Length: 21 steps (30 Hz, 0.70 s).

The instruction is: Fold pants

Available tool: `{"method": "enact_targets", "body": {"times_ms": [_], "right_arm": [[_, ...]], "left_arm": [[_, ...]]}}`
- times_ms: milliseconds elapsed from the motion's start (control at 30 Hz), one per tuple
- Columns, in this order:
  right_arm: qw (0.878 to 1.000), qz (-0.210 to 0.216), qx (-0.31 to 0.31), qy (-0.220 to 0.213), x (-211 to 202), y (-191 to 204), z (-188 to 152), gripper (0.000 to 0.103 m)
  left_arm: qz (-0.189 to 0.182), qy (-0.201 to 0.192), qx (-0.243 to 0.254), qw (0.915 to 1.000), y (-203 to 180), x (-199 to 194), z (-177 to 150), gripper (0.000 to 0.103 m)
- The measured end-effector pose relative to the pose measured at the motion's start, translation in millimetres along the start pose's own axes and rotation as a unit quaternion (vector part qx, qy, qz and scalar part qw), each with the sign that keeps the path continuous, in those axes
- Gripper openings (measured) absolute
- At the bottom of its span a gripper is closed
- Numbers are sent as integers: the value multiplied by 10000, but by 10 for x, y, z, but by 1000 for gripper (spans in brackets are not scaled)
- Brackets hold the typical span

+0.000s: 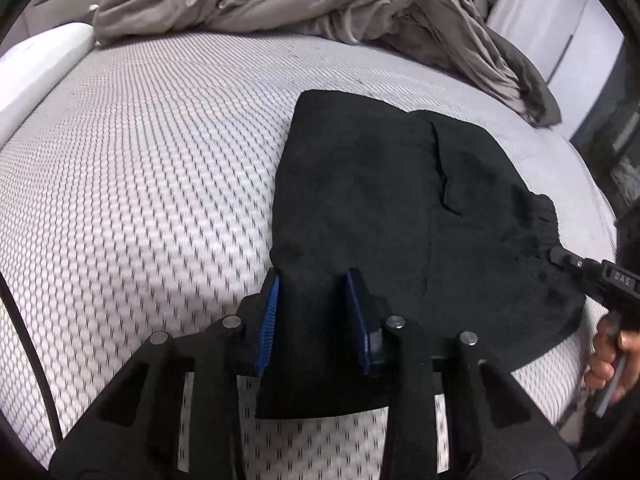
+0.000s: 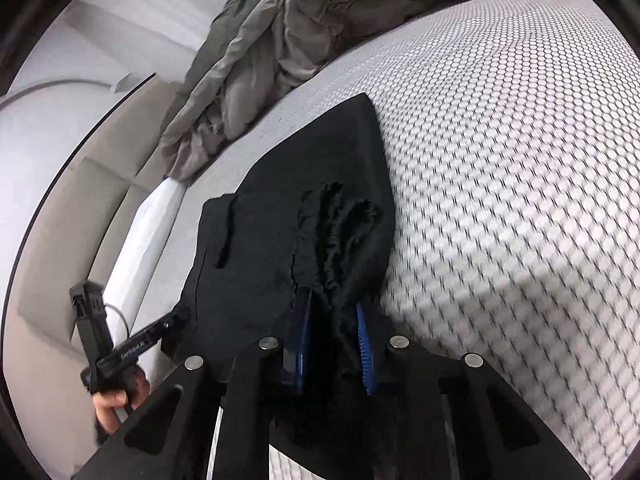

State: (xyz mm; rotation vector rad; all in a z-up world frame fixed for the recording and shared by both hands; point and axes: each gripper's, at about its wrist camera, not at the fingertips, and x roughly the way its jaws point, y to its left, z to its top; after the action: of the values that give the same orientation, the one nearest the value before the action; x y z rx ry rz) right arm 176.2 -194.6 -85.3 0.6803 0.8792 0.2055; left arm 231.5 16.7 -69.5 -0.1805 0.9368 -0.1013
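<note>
Black pants point(image 1: 384, 200) lie folded in half on the patterned mattress, waistband toward the right. My left gripper point(image 1: 314, 280) straddles the near left corner of the pants, its blue pads on either side of a strip of fabric, with a visible gap. My right gripper point(image 2: 334, 300) has its blue pads around the bunched waistband of the pants point(image 2: 288, 216). In the left wrist view the right gripper point(image 1: 560, 258) touches the pants' right edge. In the right wrist view the left gripper point(image 2: 176, 320) sits at the pants' left edge.
A rumpled grey blanket point(image 1: 320, 4) is heaped at the far side of the mattress point(image 1: 140, 168). A white pillow point(image 1: 36, 68) lies at the far left. The blanket point(image 2: 260, 40) hangs over the mattress edge, with a white bed frame rail point(image 2: 148, 232) below.
</note>
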Motion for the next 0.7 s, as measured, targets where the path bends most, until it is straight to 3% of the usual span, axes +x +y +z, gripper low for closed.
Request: {"method": "enact_targets", "body": {"times_ms": [167, 333, 400, 567, 600, 633, 667, 700], "right_arm": [[9981, -505, -85, -331, 124, 146, 180, 21], [9971, -688, -152, -289, 164, 126, 245, 23], [9958, -825, -259, -285, 183, 136, 264, 30], [9874, -1228, -892, -447, -51, 254, 140, 58], [9836, -1330, -1099, -520, -104, 305, 107, 64], [9807, -1386, -1243, -590, -152, 345, 74, 77], [9779, -1397, -1386, -702, -219, 390, 31, 88], [9752, -1373, -1523, -836, -290, 439, -18, 93]], "left_arm": [[193, -88, 57, 9998, -109, 210, 168, 29], [193, -166, 134, 9996, -153, 238, 199, 29], [191, -198, 164, 9995, -141, 168, 145, 29], [387, -387, 501, 9972, -190, -178, -57, 30], [438, -476, 576, 9962, -203, -260, -88, 37], [478, -537, 595, 9956, -212, -322, -118, 43], [523, -631, 605, 9948, -222, -407, -160, 59], [538, -762, 624, 9937, -226, -494, -199, 74]]}}
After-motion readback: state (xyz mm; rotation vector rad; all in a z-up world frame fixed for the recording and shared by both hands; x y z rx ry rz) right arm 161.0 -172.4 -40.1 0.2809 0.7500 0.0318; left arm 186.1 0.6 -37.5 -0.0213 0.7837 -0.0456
